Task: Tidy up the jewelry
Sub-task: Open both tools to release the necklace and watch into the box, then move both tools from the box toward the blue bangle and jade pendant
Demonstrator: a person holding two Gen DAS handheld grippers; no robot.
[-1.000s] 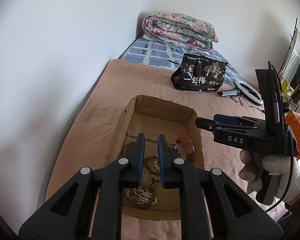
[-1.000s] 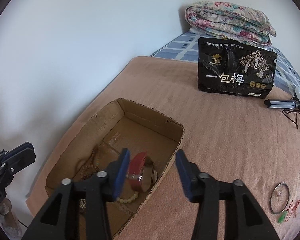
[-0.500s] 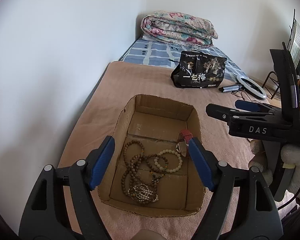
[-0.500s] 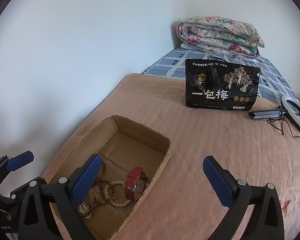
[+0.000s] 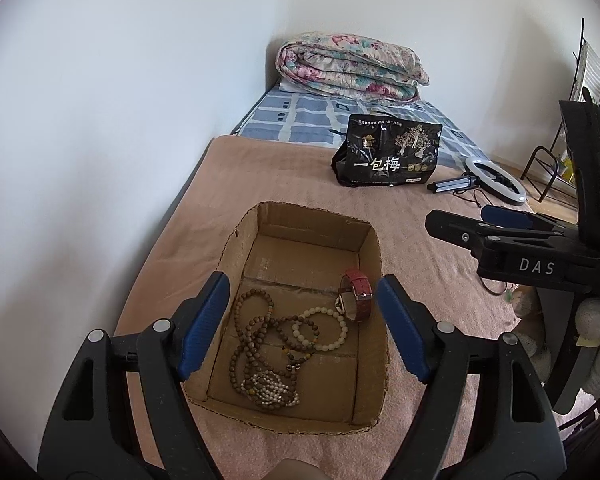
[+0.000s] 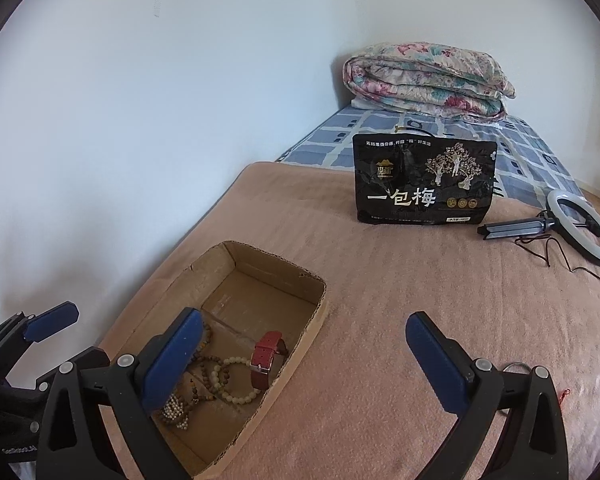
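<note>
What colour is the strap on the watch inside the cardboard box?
Red, a dark brick shade; the watch strap shows best in the left wrist view.

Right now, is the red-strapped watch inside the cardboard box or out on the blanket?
Inside: the watch rests against the cardboard box right wall, beside the pale bead bracelet.

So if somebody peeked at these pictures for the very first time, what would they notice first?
Probably the open cardboard box on the pinkish-brown blanket, with bead strings tangled inside and a red-strapped watch by its right wall. Next, the shiny black snack bag standing farther back, with a white ring light lying to its right. Both the left gripper and right gripper hang wide open, holding nothing.
</note>
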